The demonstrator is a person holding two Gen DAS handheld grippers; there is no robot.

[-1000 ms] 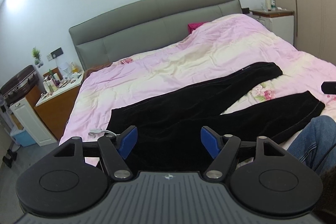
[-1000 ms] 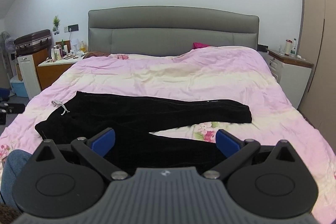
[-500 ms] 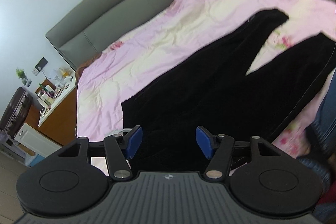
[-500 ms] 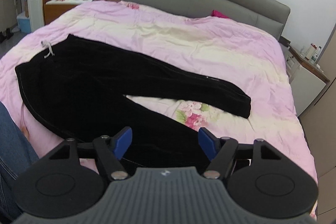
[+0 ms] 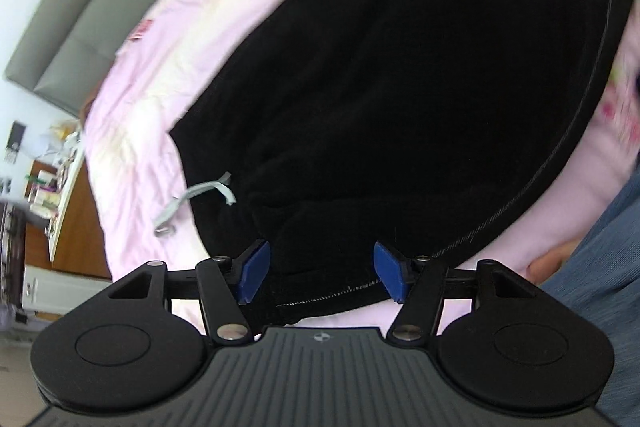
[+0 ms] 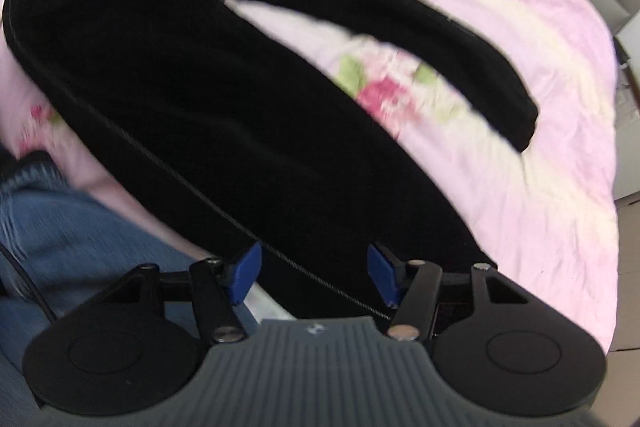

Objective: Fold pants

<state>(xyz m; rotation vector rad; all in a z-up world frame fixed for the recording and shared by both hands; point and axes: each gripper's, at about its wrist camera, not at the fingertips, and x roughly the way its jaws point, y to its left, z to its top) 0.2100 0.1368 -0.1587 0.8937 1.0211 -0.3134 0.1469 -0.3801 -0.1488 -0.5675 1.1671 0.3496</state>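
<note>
Soft black pants [image 5: 400, 99] lie flat, legs forked apart, on a wrinkled pink floral quilt [image 6: 540, 167], while the left gripper [image 5: 321, 277] hangs wide open over their bunched waistband, beside a pale drawstring [image 5: 192, 193], and the right gripper [image 6: 315, 277] gapes empty over the near leg's stitched seam.
</note>
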